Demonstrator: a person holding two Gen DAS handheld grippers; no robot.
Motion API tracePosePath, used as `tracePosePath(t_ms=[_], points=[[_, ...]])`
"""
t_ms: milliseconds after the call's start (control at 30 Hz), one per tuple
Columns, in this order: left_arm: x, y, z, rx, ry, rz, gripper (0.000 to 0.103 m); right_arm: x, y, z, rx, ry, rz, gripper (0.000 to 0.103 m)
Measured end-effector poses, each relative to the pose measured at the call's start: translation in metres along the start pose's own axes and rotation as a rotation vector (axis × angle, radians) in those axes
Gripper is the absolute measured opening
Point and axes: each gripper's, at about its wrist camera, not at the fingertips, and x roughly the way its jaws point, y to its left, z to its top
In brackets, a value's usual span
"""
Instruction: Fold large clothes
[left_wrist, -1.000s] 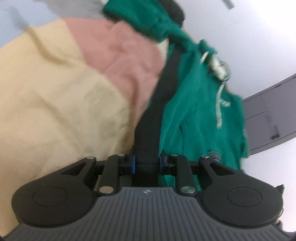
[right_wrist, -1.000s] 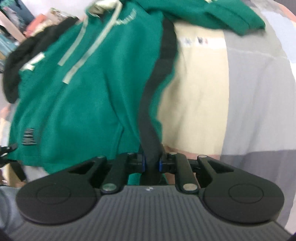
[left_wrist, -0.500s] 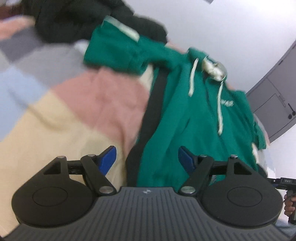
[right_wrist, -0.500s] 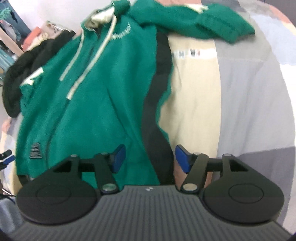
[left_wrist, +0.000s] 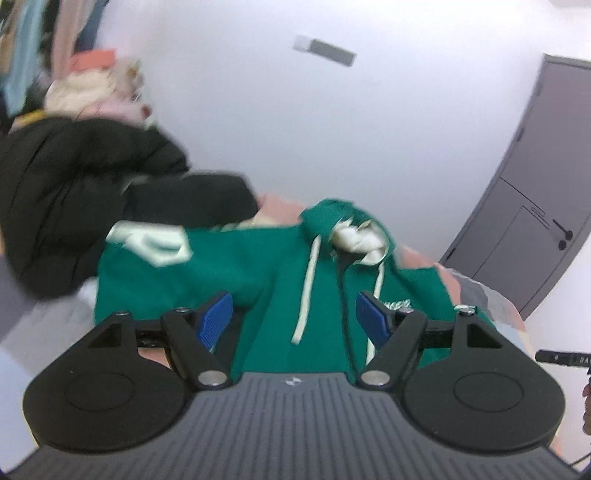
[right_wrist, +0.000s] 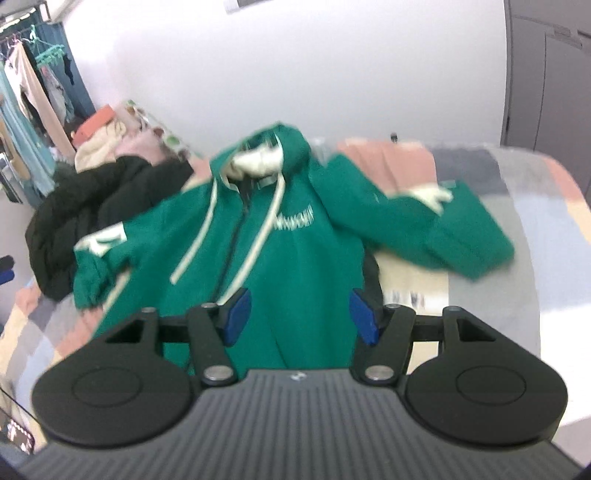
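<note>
Left wrist: our left gripper (left_wrist: 293, 319) gapes, holding nothing; green hoodie (left_wrist: 295, 284) flat on the patchwork blanket (left_wrist: 476, 291) beside a black jacket (left_wrist: 85, 199).
Right wrist: right gripper (right_wrist: 299, 314) half-open, empty; sleeve (right_wrist: 436, 232) splayed. We should pinch it by the cuff and fold inward.

We see a green zip hoodie (right_wrist: 295, 258) lying front up on the patchwork bedspread (right_wrist: 524, 221); its cream-lined hood (right_wrist: 266, 158) points toward the wall; cream drawstrings (right_wrist: 258, 243) trail down the chest; one sleeve (right_wrist: 424, 229) stretches sideways over the bedspread; the chest lettering is too blurred to read, we think.
</note>
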Motion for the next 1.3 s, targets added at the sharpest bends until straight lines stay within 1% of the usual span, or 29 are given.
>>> tracePosePath(t_ms=[100, 200, 267, 367, 467, 567, 633, 667, 700, 800, 867, 967, 1067, 1100, 1133, 1167, 1233, 1300], points=[[0.007, -0.031, 0.022, 0.048, -0.017, -0.008, 0.078, -0.004, 0.017, 0.019, -0.019, -0.038, 0.007, 0.061], [0.011, -0.065, 0.038, 0.103, -0.029, -0.018, 0.078, -0.007, 0.032, 0.036, -0.048, -0.083, 0.005, 0.061], [0.015, -0.088, 0.048, 0.133, -0.036, -0.031, 0.078, -0.007, 0.037, 0.044, -0.048, -0.098, 0.005, 0.061], [0.018, -0.116, 0.055, 0.152, -0.059, -0.066, 0.078, -0.009, 0.042, 0.053, -0.035, -0.115, 0.004, 0.061], [0.024, -0.134, 0.05, 0.184, -0.072, -0.088, 0.078, -0.005, 0.046, 0.052, -0.025, -0.124, 0.005, 0.061], [0.036, -0.148, 0.035, 0.225, -0.09, -0.068, 0.078, 0.005, 0.046, 0.043, -0.018, -0.123, 0.005, 0.061], [0.046, -0.152, 0.021, 0.236, -0.09, -0.073, 0.078, 0.015, 0.045, 0.033, -0.017, -0.113, -0.004, 0.061], [0.052, -0.151, 0.012, 0.247, -0.09, -0.074, 0.078, 0.021, 0.044, 0.028, -0.011, -0.105, 0.006, 0.061], [0.059, -0.153, 0.003, 0.251, -0.086, -0.066, 0.078, 0.027, 0.042, 0.024, -0.004, -0.101, 0.016, 0.061], [0.077, -0.151, -0.024, 0.258, -0.066, -0.068, 0.078, 0.046, 0.032, 0.008, 0.026, -0.117, 0.008, 0.062], [0.089, -0.147, -0.044, 0.248, -0.058, -0.072, 0.078, 0.059, 0.023, -0.002, 0.034, -0.131, 0.005, 0.061], [0.108, -0.138, -0.075, 0.208, -0.038, -0.082, 0.078, 0.081, 0.003, -0.018, 0.064, -0.154, -0.024, 0.061], [0.128, -0.127, -0.103, 0.172, -0.011, -0.085, 0.078, 0.104, -0.018, -0.036, 0.008, -0.216, -0.125, 0.061], [0.136, -0.122, -0.111, 0.161, 0.006, -0.087, 0.078, 0.114, -0.027, -0.039, -0.004, -0.204, -0.174, 0.061], [0.143, -0.118, -0.118, 0.149, 0.021, -0.086, 0.078, 0.125, -0.041, -0.037, 0.017, -0.162, -0.221, 0.061], [0.148, -0.114, -0.124, 0.137, 0.027, -0.083, 0.078, 0.131, -0.053, -0.035, 0.059, -0.149, -0.229, 0.061], [0.157, -0.104, -0.135, 0.117, 0.037, -0.071, 0.078, 0.139, -0.079, -0.027, 0.142, -0.154, -0.228, 0.061], [0.168, -0.094, -0.143, 0.089, 0.063, -0.058, 0.078, 0.15, -0.097, -0.02, 0.156, -0.16, -0.301, 0.061]])
